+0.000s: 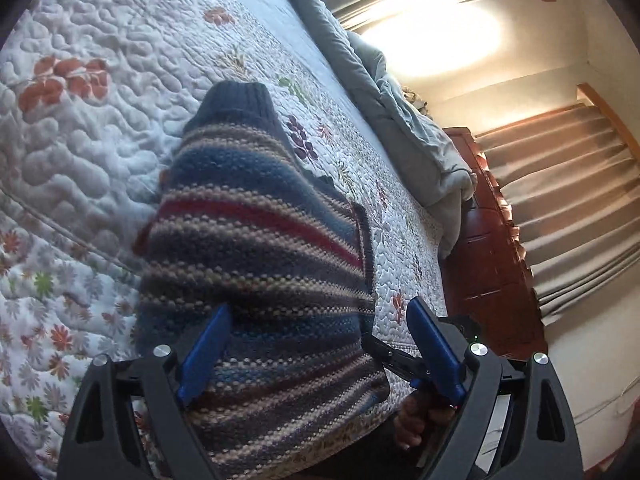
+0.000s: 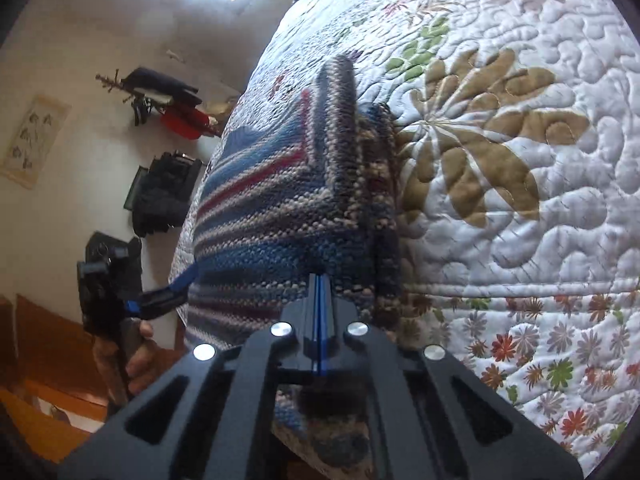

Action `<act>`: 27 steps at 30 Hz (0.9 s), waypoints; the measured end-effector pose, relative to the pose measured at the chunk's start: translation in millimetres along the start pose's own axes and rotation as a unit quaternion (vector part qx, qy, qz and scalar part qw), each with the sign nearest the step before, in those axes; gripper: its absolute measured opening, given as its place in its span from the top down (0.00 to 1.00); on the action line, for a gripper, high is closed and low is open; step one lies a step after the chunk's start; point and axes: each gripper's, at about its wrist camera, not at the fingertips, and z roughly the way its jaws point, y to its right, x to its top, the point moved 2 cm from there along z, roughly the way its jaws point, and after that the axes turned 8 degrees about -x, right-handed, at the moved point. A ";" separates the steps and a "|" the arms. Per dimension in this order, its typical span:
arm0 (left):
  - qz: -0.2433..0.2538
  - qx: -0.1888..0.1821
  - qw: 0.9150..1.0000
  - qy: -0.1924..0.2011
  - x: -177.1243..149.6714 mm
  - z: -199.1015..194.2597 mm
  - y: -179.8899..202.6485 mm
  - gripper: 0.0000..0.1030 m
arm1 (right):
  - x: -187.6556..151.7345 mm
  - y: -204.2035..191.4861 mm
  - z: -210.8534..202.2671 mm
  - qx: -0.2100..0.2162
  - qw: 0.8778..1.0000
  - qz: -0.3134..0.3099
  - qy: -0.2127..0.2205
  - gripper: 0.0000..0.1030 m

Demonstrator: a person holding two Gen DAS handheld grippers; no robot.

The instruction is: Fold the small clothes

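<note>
A small striped knit sweater [image 1: 256, 248] in blue, beige and red lies on the quilted bedspread [image 1: 100, 128], partly folded, its dark blue cuff pointing away. My left gripper [image 1: 320, 312] is open, its blue fingers [image 1: 204, 352] spread on either side of the sweater's near end, over the fabric. My right gripper [image 2: 319, 280] is shut, its fingers pressed together on the sweater's [image 2: 288, 208] edge at a folded sleeve. The left gripper also shows in the right wrist view [image 2: 160, 300], at the sweater's left edge.
A grey duvet [image 1: 384, 96] is bunched along the far side of the bed. A wooden bed frame [image 1: 488, 240] and curtains [image 1: 572, 208] stand beyond it. Bags and clothes hang on the wall [image 2: 168, 192] past the bed's edge.
</note>
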 end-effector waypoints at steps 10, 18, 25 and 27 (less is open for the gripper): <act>0.038 0.058 0.998 0.006 -58.0 -44.4 17.7 0.14 | -47.2 -20.4 -22.0 -0.038 0.998 -0.042 -0.001 0.78; 0.018 0.099 0.995 0.014 -78.0 -54.0 13.8 0.09 | -61.6 -34.4 -49.7 -0.063 0.996 -0.043 0.039 0.30; 0.205 0.298 0.930 0.072 -157.4 -105.7 114.6 0.04 | -129.7 -91.3 -124.3 -0.217 0.957 -0.138 0.132 0.04; 0.237 0.315 0.914 0.099 -177.5 -118.6 141.6 0.04 | -149.1 -102.9 -139.1 -0.249 0.946 -0.149 0.144 0.03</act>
